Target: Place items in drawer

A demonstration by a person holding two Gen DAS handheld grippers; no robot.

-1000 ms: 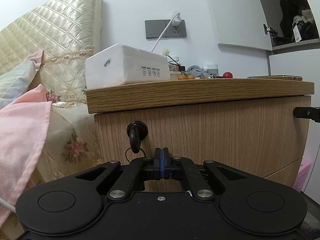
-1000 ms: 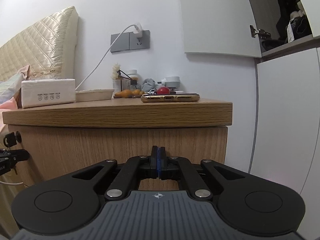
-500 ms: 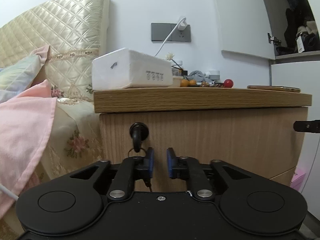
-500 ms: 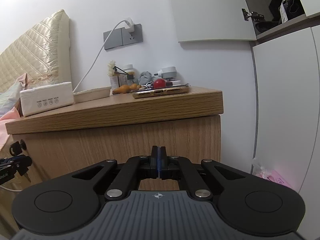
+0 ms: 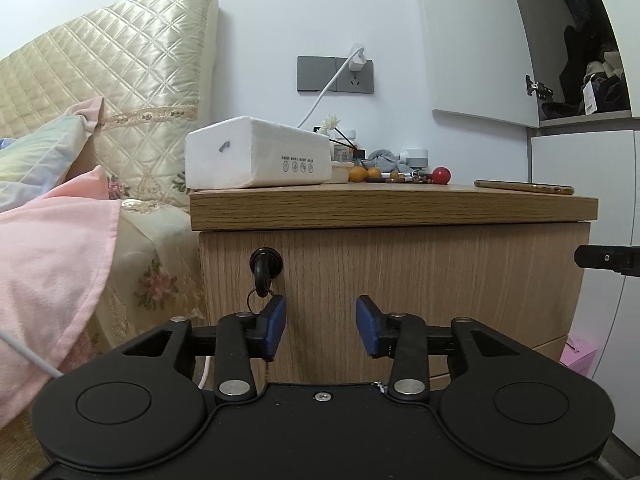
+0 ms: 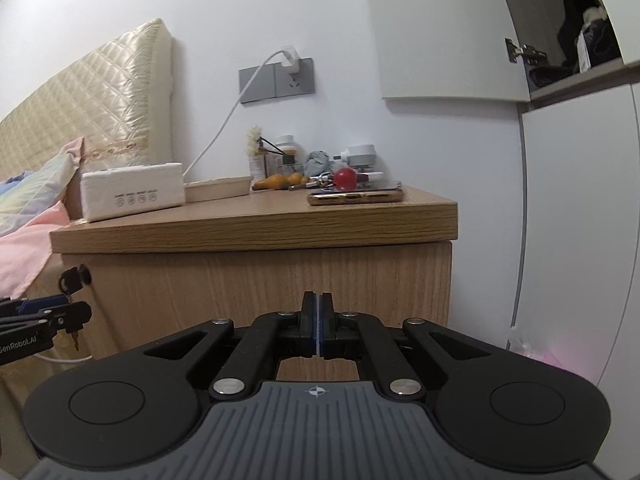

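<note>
A wooden nightstand's drawer front is closed, with a black key in its lock at the upper left. My left gripper stands open just in front of the drawer front, its left pad right below the key, nothing held. On top lie a white tissue pack, a gold phone, a red ball and small clutter. My right gripper is shut and empty before the drawer's right half. The phone and red ball sit above it.
A bed with pink blanket and quilted cream headboard lies left of the nightstand. A white charger cable runs from the wall socket. White wardrobe doors stand to the right, and a pink box sits on the floor.
My left gripper has opened from shut to wide apart and backed off slightly from the drawer front. The right gripper stayed shut and tilted upward and rightward.
</note>
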